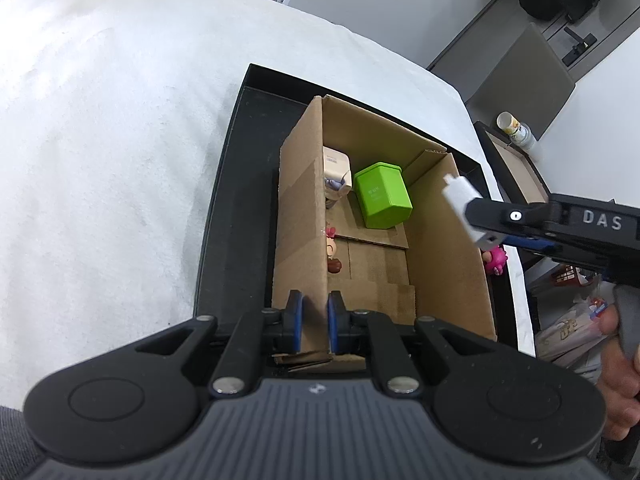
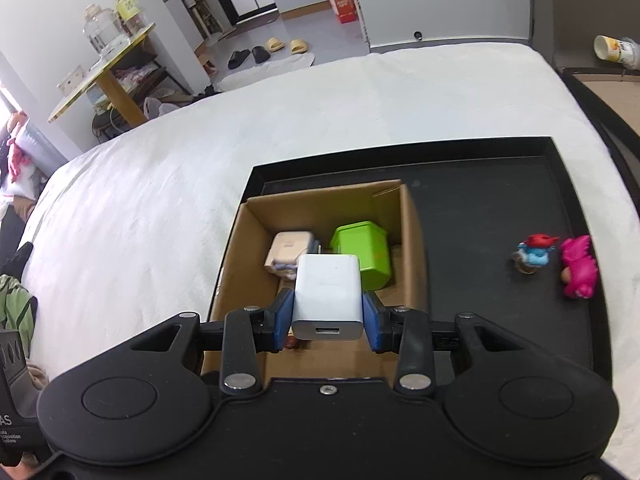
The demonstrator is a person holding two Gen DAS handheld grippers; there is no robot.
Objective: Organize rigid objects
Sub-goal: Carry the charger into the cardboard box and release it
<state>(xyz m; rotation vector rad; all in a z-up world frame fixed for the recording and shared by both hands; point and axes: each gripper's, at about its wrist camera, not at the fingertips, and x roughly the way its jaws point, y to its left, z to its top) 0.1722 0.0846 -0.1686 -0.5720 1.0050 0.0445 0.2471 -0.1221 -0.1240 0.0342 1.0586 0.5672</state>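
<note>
An open cardboard box (image 1: 444, 248) stands in a black tray (image 1: 240, 200). My left gripper (image 1: 316, 308) is shut on the box's left wall near its front corner. Inside the box lie a green lidded container (image 1: 382, 196), a beige charger (image 1: 336, 168) and a small figurine (image 1: 332, 248) against the left wall. My right gripper (image 2: 328, 312) is shut on a white USB charger (image 2: 328, 296) and hangs above the box (image 2: 412, 248), over the green container (image 2: 362, 252) and the beige charger (image 2: 288, 252). From the left wrist, the white charger (image 1: 460, 200) sits over the box's right wall.
A blue-and-red figurine (image 2: 534, 256) and a pink figurine (image 2: 580, 268) stand on the tray (image 2: 480, 208) to the right of the box. The tray rests on a white cloth (image 2: 160, 200). A second tray (image 2: 600, 104) and a cup (image 2: 616, 50) are at the far right.
</note>
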